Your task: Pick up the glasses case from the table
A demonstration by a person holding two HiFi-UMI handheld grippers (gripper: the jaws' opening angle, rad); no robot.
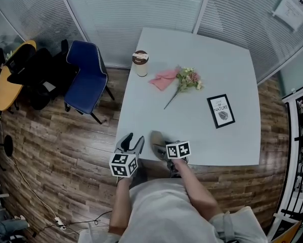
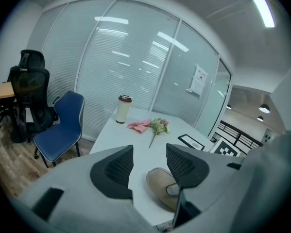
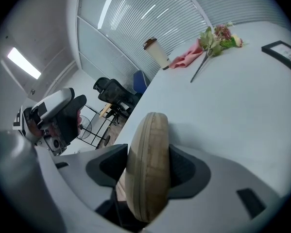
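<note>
The glasses case [image 1: 157,142] is a tan oval shell at the near edge of the white table [image 1: 202,54]. My right gripper [image 1: 162,149] is shut on it. In the right gripper view the case [image 3: 150,188] stands on its edge between the two dark pads [image 3: 111,166], which touch both its sides. My left gripper [image 1: 133,141] hangs just left of it, past the table's near left corner. It is open with nothing between its fingers [image 2: 117,166]. In the left gripper view the case [image 2: 160,184] lies just beyond the right finger.
Farther back on the table stand a paper coffee cup [image 1: 140,63], a pink cloth [image 1: 163,78], a flower sprig [image 1: 187,80] and a black-framed card [image 1: 221,111]. A blue chair [image 1: 88,77] and a black office chair [image 1: 37,75] stand on the wood floor to the left.
</note>
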